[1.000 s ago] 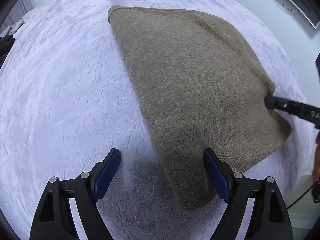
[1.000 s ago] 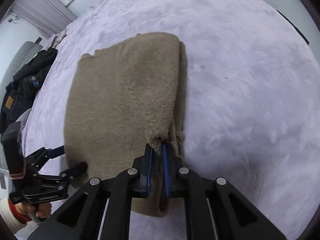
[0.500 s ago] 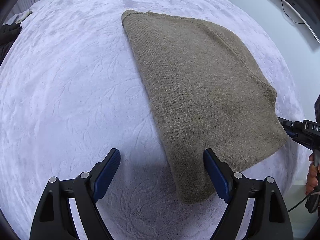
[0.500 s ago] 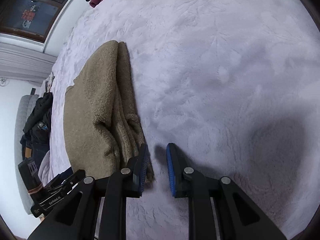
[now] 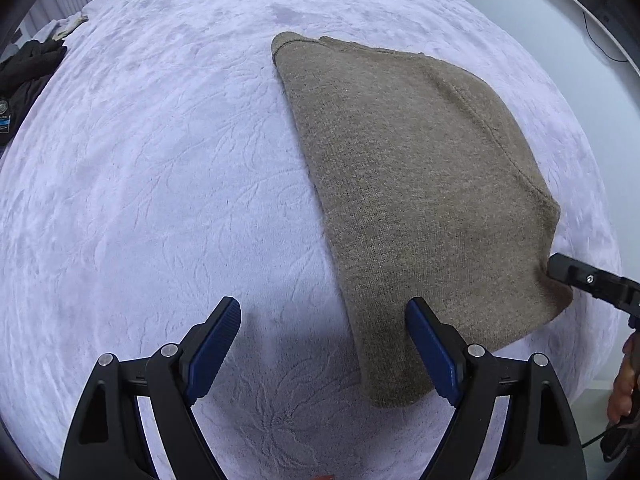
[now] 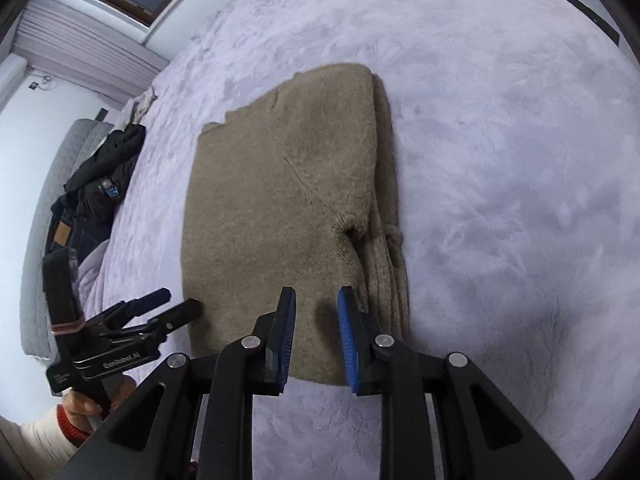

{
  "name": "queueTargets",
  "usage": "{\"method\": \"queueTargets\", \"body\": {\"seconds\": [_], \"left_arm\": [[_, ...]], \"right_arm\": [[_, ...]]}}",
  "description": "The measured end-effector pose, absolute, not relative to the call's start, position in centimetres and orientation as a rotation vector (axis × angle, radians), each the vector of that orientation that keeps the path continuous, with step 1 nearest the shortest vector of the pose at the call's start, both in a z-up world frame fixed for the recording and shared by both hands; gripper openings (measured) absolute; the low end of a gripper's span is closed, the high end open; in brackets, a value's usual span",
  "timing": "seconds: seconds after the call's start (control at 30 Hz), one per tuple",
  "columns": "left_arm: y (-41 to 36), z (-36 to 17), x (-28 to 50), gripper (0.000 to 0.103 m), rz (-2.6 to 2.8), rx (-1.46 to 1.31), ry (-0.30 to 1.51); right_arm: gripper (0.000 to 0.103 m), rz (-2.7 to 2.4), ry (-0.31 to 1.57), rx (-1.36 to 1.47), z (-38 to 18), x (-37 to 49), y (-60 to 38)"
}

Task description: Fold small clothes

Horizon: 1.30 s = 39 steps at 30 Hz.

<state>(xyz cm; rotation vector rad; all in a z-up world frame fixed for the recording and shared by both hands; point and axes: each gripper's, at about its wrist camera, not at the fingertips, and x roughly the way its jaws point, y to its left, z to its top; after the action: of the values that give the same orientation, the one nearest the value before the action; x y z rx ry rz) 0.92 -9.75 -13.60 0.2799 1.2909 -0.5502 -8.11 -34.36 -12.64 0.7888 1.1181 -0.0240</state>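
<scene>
Tan knit, a small sweater (image 6: pixel 280 208) lies folded into a thick flat packet on the pale lilac plush bedspread (image 5: pixel 160 180), its layered edges stacked along the side nearest the right gripper (image 6: pixel 316 334). A second ago that gripper was pinched shut on a bunched corner of the knit; now its jaws are opening, a narrow gap between the blue pads with nothing pressed between them, and the fabric sits flat beneath them. The released corner has settled onto the pile, so this fold looks finished and the packet seems to hold its shape by itself. The left gripper (image 5: pixel 324 344) hangs over the sweater's near edge, its fingers spread wide and holding nothing, much as it did a moment earlier. A heap of dark clothes (image 6: pixel 96 184) lies well apart at the bed's edge, perhaps the next pieces, though that is only a guess.
</scene>
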Motion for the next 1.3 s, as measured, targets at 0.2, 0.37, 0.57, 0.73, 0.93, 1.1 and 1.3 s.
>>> {"method": "queueTargets", "body": {"seconds": [0.2, 0.37, 0.57, 0.73, 0.93, 1.1, 1.3], "left_arm": [[-9.8, -13.9, 1.2, 0.103, -0.533, 0.283, 1.306], [-9.4, -14.2, 1.6, 0.103, -0.515, 0.278, 1.325], [-9.4, -14.5, 1.9, 0.103, -0.509, 0.279, 1.337], [-9.7, -14.8, 2.2, 0.103, -0.506, 0.282, 1.349], [-10.5, -15.2, 2.8, 0.103, -0.510, 0.285, 1.367], [-11.0, -15.5, 3.6, 0.103, -0.497, 0.266, 1.389], [-11.5, -15.3, 4.7, 0.103, -0.535, 0.206, 1.415]], "right_arm": [[0.022, -0.031, 1.125, 0.888, -14.4, -8.7, -35.1], [0.022, -0.033, 1.132, 0.838, -13.9, -8.7, -34.9], [0.043, -0.095, 1.106, 0.848, -12.9, -9.4, -36.8], [0.045, -0.116, 1.109, 0.866, -13.1, -9.4, -38.3], [0.046, -0.113, 1.115, 0.879, -13.6, -8.9, -39.4], [0.047, -0.093, 1.128, 0.881, -13.9, -8.3, -39.7], [0.053, -0.077, 1.126, 0.915, -14.5, -6.9, -41.3]]}}
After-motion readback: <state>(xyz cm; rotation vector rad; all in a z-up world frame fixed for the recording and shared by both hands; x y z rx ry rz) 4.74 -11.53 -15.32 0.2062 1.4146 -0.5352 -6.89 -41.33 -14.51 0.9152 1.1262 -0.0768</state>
